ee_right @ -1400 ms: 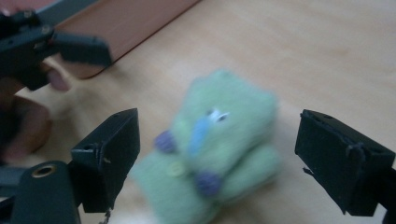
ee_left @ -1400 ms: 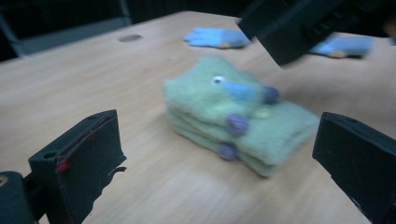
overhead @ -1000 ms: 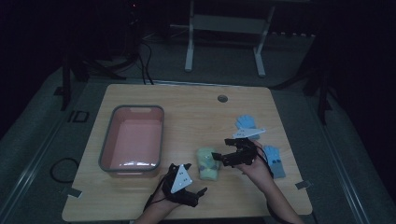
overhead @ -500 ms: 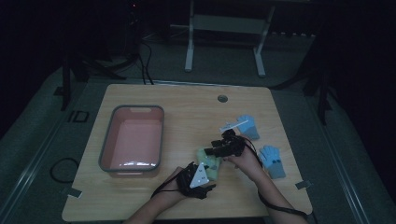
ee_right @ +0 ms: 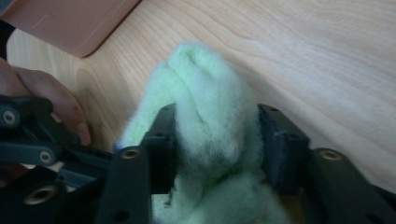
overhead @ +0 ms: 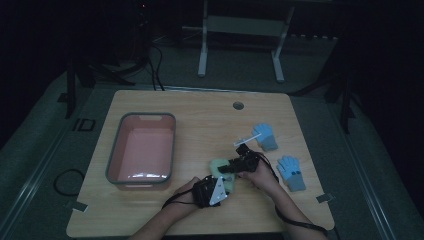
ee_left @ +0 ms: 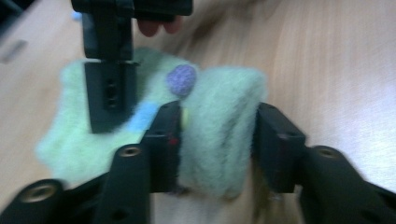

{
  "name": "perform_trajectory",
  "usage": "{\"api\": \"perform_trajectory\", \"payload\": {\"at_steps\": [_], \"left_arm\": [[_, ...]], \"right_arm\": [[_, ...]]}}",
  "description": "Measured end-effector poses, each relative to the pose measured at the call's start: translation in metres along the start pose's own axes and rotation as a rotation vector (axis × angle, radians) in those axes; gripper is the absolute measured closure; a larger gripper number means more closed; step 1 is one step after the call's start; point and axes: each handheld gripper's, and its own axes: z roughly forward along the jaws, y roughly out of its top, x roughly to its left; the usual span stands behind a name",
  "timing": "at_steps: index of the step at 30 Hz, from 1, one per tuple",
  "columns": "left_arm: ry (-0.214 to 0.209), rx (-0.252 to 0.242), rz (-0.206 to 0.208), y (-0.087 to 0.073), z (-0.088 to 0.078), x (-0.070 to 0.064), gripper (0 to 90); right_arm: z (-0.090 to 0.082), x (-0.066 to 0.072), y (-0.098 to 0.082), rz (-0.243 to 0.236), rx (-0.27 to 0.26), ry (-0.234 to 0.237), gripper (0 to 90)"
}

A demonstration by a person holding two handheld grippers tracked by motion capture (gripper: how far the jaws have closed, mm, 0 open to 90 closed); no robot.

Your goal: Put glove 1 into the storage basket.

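Both claws, left and right, have just closed, apparently clamping the green glove they hovered beside.

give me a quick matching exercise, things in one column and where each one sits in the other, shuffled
Things:
1. pink bin
2. green fuzzy glove
3. pair of blue gloves
4. round hole

Places:
A. far edge of the table top
B. between the jaws of both grippers
C. left part of the table
D. right part of the table, beyond the right gripper

Pairs: 1-C, 2-B, 3-D, 4-A
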Motion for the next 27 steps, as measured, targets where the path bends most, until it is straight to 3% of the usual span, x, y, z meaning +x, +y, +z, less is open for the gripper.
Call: {"api": "perform_trajectory", "payload": {"at_steps": [2,5,9,12,15,22,27], "left_arm": [[0.003,0.006,-0.003,0.001,0.0,0.0,62.0],[-0.028,0.011,-0.045,0.003,-0.002,0.007,68.9],[-0.034,0.041,-0.049,0.007,-0.004,0.014,72.4],[-0.026,0.068,-0.042,0.009,-0.006,0.019,72.8],[-0.048,0.068,-0.056,0.011,-0.012,0.026,72.9],[-0.05,0.051,-0.065,0.017,-0.031,0.038,73.2],[-0.044,0.079,-0.072,0.025,-0.044,0.047,73.5]], "right_arm": [[0.0,0.001,0.0,0.001,0.0,0.0,58.0],[-0.001,0.004,0.001,-0.002,-0.007,-0.003,63.2],[-0.006,0.009,0.004,0.002,-0.035,-0.015,68.7],[-0.008,0.014,0.007,-0.007,-0.07,-0.04,70.1],[-0.012,0.022,0.013,-0.032,-0.078,-0.054,70.5],[-0.021,0.036,0.026,-0.069,-0.1,-0.051,71.6],[-0.027,0.046,0.036,-0.088,-0.123,-0.057,71.9]]}}
